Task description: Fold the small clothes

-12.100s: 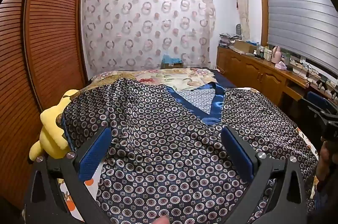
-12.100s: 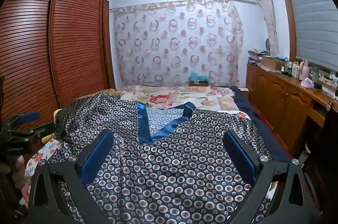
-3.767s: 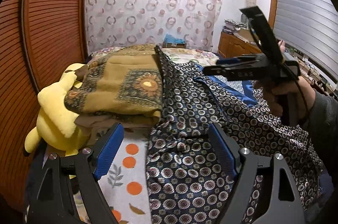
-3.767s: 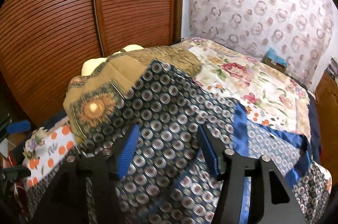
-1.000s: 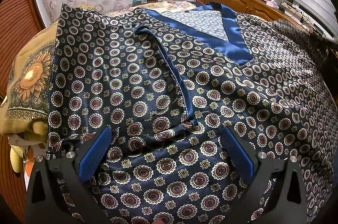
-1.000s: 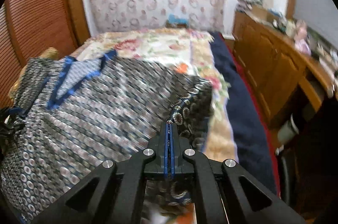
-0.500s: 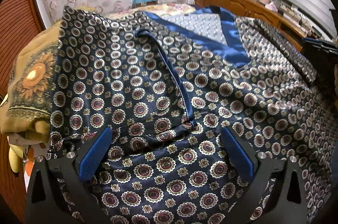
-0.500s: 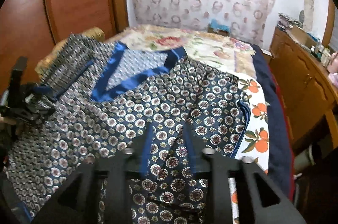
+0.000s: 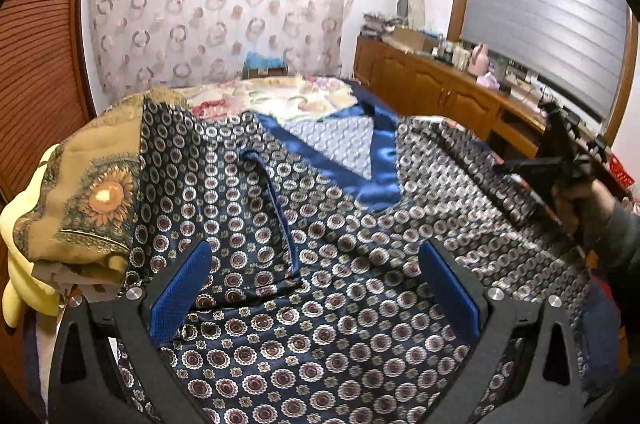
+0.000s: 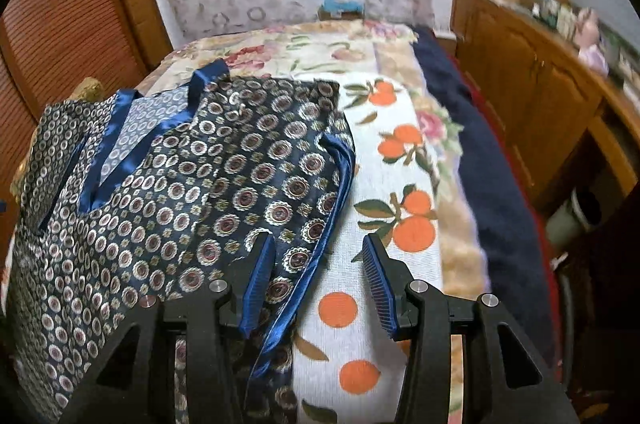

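Right tongs (image 10: 318,270) are spread apart over the blue-trimmed sleeve edge of the patterned shirt (image 10: 224,184), gripping nothing. Shirt's lying on the bed (image 10: 404,160) with its orange-print sheet, wooden cabinets (image 10: 532,80) off to the right.

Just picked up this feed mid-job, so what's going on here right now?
A person is folding a navy patterned satin top spread on the bed. Both sleeves already lie folded in over the body. The left gripper hovers over the middle of the top, jaws open and empty. The right gripper is also open, its jaws straddling the blue-trimmed sleeve edge at the top's right side, gripping nothing.
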A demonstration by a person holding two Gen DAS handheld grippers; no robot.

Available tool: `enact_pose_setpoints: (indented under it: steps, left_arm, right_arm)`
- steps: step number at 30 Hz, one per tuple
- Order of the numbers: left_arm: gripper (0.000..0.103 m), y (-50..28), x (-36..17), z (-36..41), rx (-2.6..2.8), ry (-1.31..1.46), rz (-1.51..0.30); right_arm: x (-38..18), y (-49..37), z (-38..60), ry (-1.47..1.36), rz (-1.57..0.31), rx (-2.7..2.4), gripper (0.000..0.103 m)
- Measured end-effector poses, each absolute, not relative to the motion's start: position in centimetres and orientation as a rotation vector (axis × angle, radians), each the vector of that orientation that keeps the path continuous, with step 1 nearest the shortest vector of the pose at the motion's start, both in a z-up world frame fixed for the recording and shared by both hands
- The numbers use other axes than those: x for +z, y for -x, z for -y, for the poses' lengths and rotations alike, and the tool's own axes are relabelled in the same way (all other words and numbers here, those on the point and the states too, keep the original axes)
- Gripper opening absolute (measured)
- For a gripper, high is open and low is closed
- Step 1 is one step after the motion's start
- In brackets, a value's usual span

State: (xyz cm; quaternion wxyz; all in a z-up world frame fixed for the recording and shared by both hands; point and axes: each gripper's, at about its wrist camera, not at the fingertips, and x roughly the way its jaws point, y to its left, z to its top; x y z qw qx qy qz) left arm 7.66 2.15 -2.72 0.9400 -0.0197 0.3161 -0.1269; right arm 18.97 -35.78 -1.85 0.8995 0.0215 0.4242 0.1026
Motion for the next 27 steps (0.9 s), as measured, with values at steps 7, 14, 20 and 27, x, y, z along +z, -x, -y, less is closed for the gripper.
enact_pose_setpoints:
  steps: [7, 14, 20, 27]
  left_arm:
    - [0.103, -7.5, -2.0, -1.9, -0.245, 0.031, -0.629]
    - [0.103, -7.7, -2.2, -2.3, -0.237, 0.042, -0.626]
    - [0.103, -8.3, -2.2, -2.8, -0.229, 0.038, -0.631]
    - [0.103, -10.7, -2.6, -3.5, -0.196, 0.018, -0.653]
  right_arm:
    - [0.3, -19.3, 34.3, -0.050, -0.778, 0.323, 0.004]
    - [1.4, -18.4, 30.4, 0.029, -0.742, 0.421, 0.004]
    - [1.1, -19.3, 28.3, 0.099, -0.749, 0.418, 0.049]
    - [0.2, -21.7, 29.5, 0.129, -0.749, 0.337, 0.061]
